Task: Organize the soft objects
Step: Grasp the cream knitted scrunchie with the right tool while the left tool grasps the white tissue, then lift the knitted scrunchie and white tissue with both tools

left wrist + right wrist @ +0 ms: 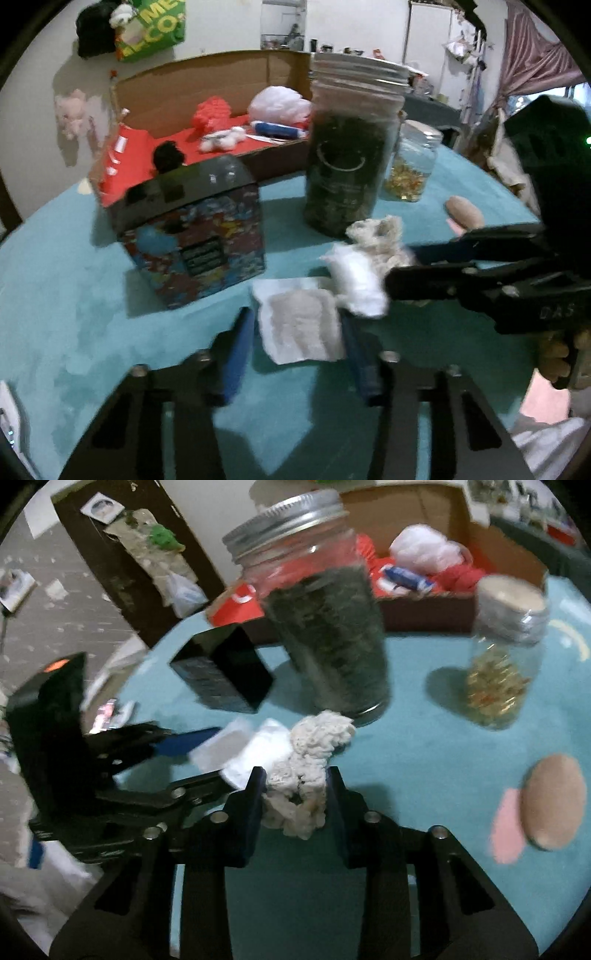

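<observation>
I count two glass jars: the tall jar [325, 627] of dark leaves, and to its right a small jar [502, 657] of gold bits. Behind the tall jar is one cardboard box [207, 85]; left of it, one printed tin [192, 236]. In front of it are two soft cloths: a knit scrunchie [306, 768] and a flat white pad [299, 325].

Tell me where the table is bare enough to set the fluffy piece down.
Bare teal cloth lies between the small jar, the tan oval pad and the right gripper. It is crowded around the dark jar, the black box and the white packet.
</observation>
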The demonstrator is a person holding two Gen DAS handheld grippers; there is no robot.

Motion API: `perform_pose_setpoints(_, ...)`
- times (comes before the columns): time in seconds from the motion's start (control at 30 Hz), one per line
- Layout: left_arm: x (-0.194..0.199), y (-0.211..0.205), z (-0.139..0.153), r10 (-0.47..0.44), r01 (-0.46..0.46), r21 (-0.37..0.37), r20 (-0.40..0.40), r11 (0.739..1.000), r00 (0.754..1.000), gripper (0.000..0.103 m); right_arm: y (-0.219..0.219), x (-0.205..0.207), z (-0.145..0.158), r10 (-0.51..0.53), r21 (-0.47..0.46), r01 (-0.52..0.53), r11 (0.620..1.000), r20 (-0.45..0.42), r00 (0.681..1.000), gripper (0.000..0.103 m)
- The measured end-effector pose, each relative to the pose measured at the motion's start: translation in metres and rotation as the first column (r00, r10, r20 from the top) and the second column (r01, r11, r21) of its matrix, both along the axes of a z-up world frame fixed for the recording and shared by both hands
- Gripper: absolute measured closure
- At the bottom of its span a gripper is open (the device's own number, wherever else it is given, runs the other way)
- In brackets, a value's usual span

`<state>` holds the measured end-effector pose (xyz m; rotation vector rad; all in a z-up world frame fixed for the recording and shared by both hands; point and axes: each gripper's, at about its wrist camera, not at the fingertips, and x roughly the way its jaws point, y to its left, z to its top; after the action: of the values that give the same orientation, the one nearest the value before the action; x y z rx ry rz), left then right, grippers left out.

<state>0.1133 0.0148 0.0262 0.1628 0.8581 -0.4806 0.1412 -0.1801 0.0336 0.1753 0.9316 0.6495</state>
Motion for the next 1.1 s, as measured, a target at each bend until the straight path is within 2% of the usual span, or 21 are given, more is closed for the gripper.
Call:
perform_pose_setpoints(0.07,0.0,0.003,0.003,-0.01,0.009,-0.035,-0.006,0.999,1.0,0.083,-0.001,-0.004,0.002,0.003,0.009,-0.003,1.0,0.021,1.0,0.076)
perform_pose_setpoints(0.1,-0.001,0.005,0.004,-0.004,0.004,-0.051,-0.008,0.999,1.0,0.086,-0.003,-0.007,0.004,0.006,0.016,-0.007,1.0,0.025,1.0,0.076)
perform_pose_setpoints(0.2,-0.005,0.01,0.012,0.025,-0.024,-0.07,0.003,0.997,1.0,0.086,-0.011,-0.015,0.012,-0.013,0.009,0.013,1.0,0.057,0.998,0.076)
perform_pose_setpoints(0.33,-0.013,0.012,0.028,0.05,-0.047,-0.098,0.034,0.994,0.998,0.086,-0.028,-0.018,0.021,-0.027,0.039,0.025,0.999,0.047,0.999,0.076)
perform_pose_setpoints(0.43,-0.014,0.011,0.037,0.06,-0.054,-0.085,0.066,0.995,0.996,0.086,-0.033,-0.02,0.028,-0.031,0.019,0.029,0.999,0.073,0.997,0.076)
perform_pose_setpoints(0.53,-0.014,0.009,0.039,0.06,-0.055,-0.087,0.064,0.995,0.996,0.086,-0.036,-0.018,0.033,-0.029,0.026,0.027,0.999,0.074,0.997,0.076)
perform_pose_setpoints(0.63,-0.019,-0.003,0.039,0.035,-0.03,-0.061,0.08,0.998,0.996,0.086,-0.039,-0.018,0.034,-0.029,0.019,0.027,0.999,0.087,0.996,0.076)
perform_pose_setpoints(0.7,-0.019,-0.016,0.028,0.009,-0.009,-0.007,0.071,1.0,0.997,0.083,-0.041,-0.015,0.029,-0.04,0.009,0.039,0.999,0.076,0.996,0.076)
perform_pose_setpoints(0.73,-0.017,-0.021,0.017,0.012,-0.014,0.033,0.058,0.999,0.998,0.083,-0.043,-0.014,0.025,-0.05,-0.001,0.05,0.999,0.066,0.997,0.076)
perform_pose_setpoints(0.8,-0.012,-0.02,0.001,0.033,-0.034,0.065,0.02,0.997,0.999,0.081,-0.044,-0.014,0.019,-0.07,-0.028,0.072,0.997,0.056,0.996,0.076)
perform_pose_setpoints(0.87,-0.014,-0.013,-0.001,0.036,-0.037,0.029,0.028,0.999,0.999,0.078,-0.045,-0.015,0.014,-0.086,-0.061,0.089,0.994,0.053,0.995,0.074)
perform_pose_setpoints(0.93,-0.015,-0.009,0.0,0.041,-0.041,0.021,0.017,0.999,0.999,0.071,-0.046,-0.017,0.01,-0.099,-0.086,0.103,0.991,0.056,0.994,0.073)
perform_pose_setpoints(0.97,-0.016,-0.006,0.001,0.047,-0.047,0.029,0.021,0.998,0.999,0.064,-0.046,-0.018,0.008,-0.097,-0.095,0.102,0.99,0.055,0.994,0.072)
perform_pose_setpoints(1.0,-0.016,-0.005,0.0,0.05,-0.051,0.039,0.028,0.998,0.998,0.057,-0.045,-0.019,0.007,-0.096,-0.098,0.101,0.99,0.056,0.994,0.069)
perform_pose_setpoints(1.1,-0.018,-0.005,-0.001,0.052,-0.055,0.07,0.046,0.996,0.998,0.05,-0.045,-0.02,0.006,-0.106,-0.108,0.112,0.988,0.062,0.992,0.045)
